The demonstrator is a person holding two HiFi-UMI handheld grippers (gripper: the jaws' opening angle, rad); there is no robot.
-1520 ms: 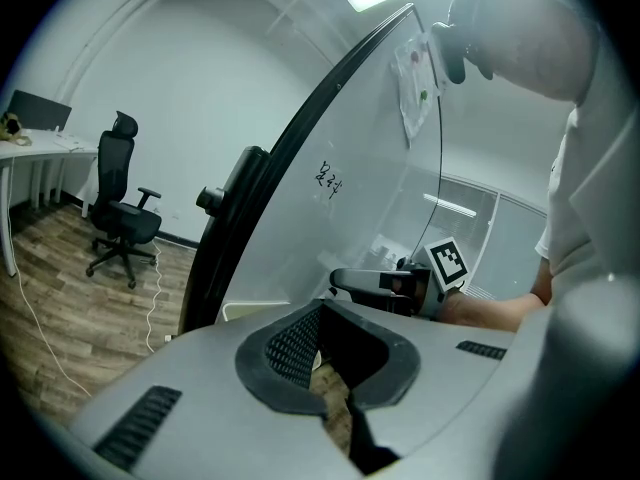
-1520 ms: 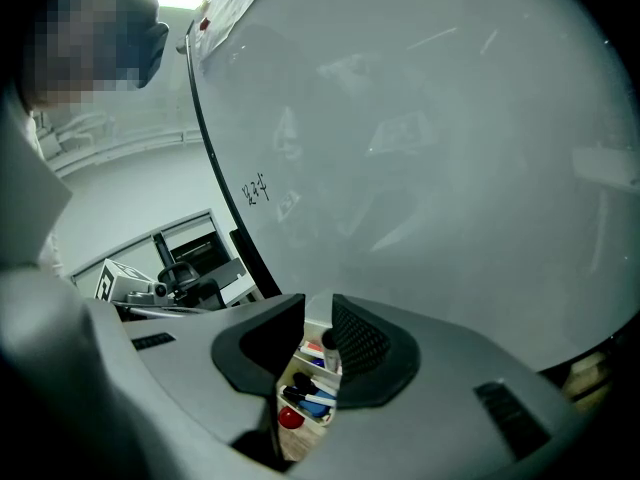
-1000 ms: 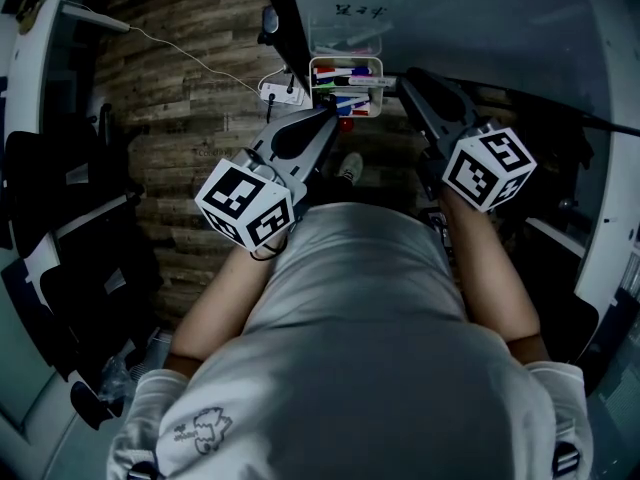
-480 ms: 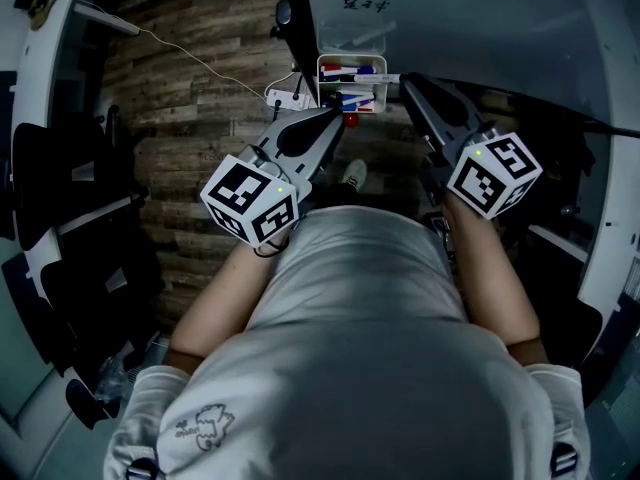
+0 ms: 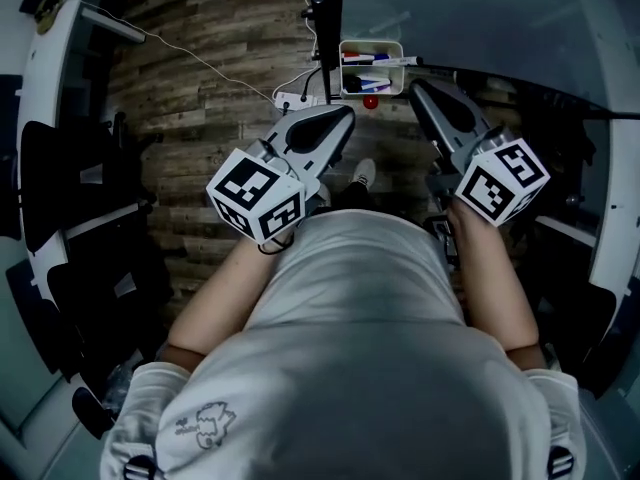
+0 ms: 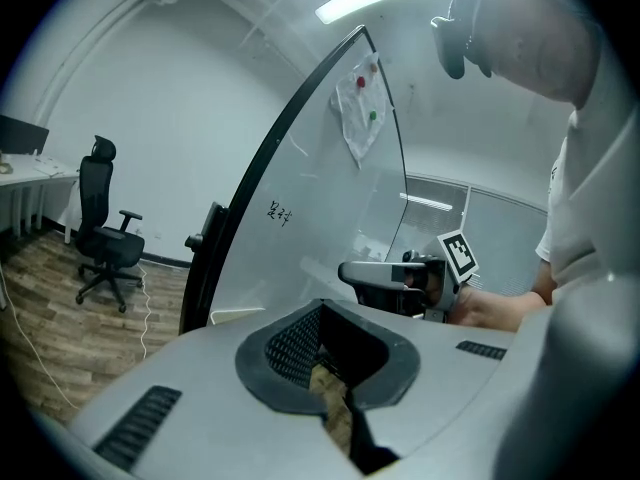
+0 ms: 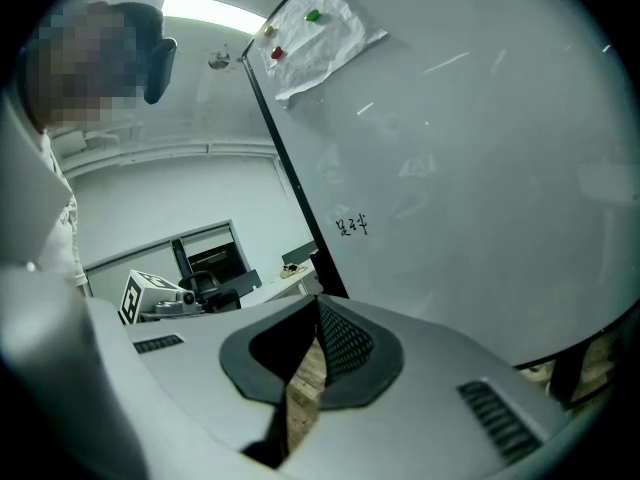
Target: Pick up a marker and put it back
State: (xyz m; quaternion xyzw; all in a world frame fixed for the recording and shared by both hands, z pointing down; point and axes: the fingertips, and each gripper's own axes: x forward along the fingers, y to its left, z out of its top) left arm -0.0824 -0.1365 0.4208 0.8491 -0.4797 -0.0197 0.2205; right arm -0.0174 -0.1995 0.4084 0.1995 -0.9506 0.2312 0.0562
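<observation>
Head view: at far left, black office chairs (image 5: 60,188) stand on the wood floor (image 5: 200,138), and a thin cable (image 5: 200,60) runs to a white power strip (image 5: 297,98). The left gripper (image 5: 344,117), jaws pressed together on nothing, ends low-left of the white tray (image 5: 343,78), not touching it. A red ball (image 5: 370,101) sits just under the tray, which hangs at the foot of the whiteboard (image 5: 500,18). The right gripper (image 5: 419,89), jaws likewise closed and empty, lies just right of the tray.

Against half a second ago, the tray sits higher and further right in the frame, while both marker cubes keep nearly their places.

The marker (image 5: 388,61) lies across the tray among other pens. Its long axis runs left to right and one end juts past the right rim. Which end is capped I cannot tell.
</observation>
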